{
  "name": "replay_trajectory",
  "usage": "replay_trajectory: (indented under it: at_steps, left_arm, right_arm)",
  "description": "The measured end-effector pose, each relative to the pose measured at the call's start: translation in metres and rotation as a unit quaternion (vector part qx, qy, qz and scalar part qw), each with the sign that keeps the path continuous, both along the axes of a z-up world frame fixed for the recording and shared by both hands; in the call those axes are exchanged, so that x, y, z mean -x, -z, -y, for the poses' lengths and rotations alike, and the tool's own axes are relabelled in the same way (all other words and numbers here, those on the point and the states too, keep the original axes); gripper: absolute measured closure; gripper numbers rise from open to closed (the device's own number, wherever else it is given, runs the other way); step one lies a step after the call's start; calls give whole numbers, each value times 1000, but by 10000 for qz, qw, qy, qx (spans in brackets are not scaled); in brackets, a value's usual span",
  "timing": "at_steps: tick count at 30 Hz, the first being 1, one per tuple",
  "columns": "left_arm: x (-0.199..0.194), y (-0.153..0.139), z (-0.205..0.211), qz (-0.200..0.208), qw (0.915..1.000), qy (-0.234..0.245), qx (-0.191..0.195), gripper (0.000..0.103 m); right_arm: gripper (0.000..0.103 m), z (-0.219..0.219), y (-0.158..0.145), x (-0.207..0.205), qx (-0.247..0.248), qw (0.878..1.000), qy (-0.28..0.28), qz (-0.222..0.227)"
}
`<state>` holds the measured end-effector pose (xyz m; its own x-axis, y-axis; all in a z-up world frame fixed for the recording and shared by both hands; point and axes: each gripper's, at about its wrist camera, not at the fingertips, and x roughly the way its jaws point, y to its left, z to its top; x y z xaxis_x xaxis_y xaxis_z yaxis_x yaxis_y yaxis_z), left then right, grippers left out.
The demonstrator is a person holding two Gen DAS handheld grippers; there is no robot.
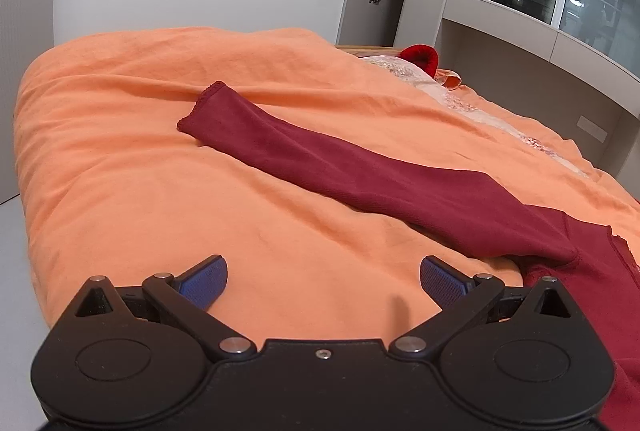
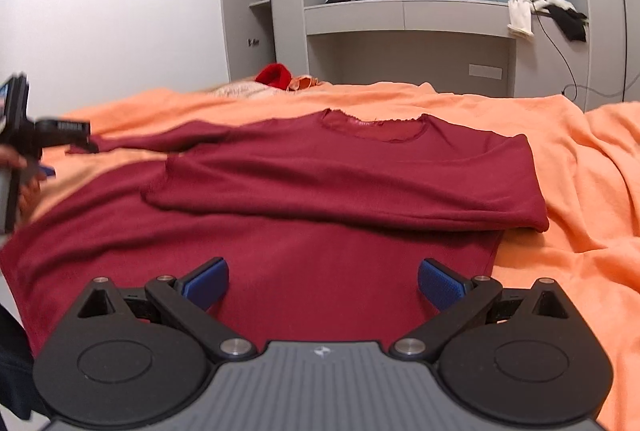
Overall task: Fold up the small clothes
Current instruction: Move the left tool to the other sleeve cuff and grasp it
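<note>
A dark red long-sleeved top (image 2: 304, 187) lies flat on the orange bedspread (image 2: 580, 191), neckline away from me. Its right sleeve (image 2: 360, 191) is folded across the chest. The other sleeve (image 1: 340, 167) stretches out straight over the spread in the left wrist view, cuff at the far end. My left gripper (image 1: 323, 281) is open above bare orange cloth, just short of that sleeve, with nothing between its blue pads. My right gripper (image 2: 323, 281) is open too, hovering over the top's lower body. The left gripper (image 2: 24, 143) and a hand show at the right wrist view's left edge.
A bright red item (image 2: 274, 75) and a pale patterned cloth (image 1: 452, 99) lie at the head of the bed. Grey cabinets and a window niche (image 2: 408, 11) stand behind. Clothes (image 2: 544, 13) hang on the ledge at right. The bed's left edge (image 1: 28, 191) drops to the floor.
</note>
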<state>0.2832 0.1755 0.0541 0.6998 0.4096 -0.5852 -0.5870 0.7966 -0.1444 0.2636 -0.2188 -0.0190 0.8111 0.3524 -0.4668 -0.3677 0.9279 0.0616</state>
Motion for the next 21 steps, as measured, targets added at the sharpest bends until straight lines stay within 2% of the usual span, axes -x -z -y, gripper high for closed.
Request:
replay_trajectory:
  at_steps: [4, 7, 11, 13, 18, 21]
  left_arm:
    - [1, 1, -4, 135, 9998, 98, 119, 1]
    - [3, 4, -19, 547, 9968, 222, 547, 1]
    - [8, 12, -44, 1102, 9867, 104, 1193, 1]
    - [3, 16, -52, 1101, 9859, 113, 1254, 1]
    - [-23, 21, -62, 807, 9912, 166, 1038, 1]
    - [-39, 25, -81, 759, 9899, 50, 1193, 1]
  right_arm:
    - [0, -2, 3, 2, 10, 10000, -33, -1]
    - [0, -2, 3, -1, -38, 10000, -7, -64]
    - [0, 2, 3, -2, -123, 9998, -7, -129]
    - [0, 3, 5, -3, -140, 9998, -16, -145]
    - [0, 5, 8, -3, -161, 9997, -68, -140]
    - [0, 7, 11, -5, -221, 9995, -120, -174]
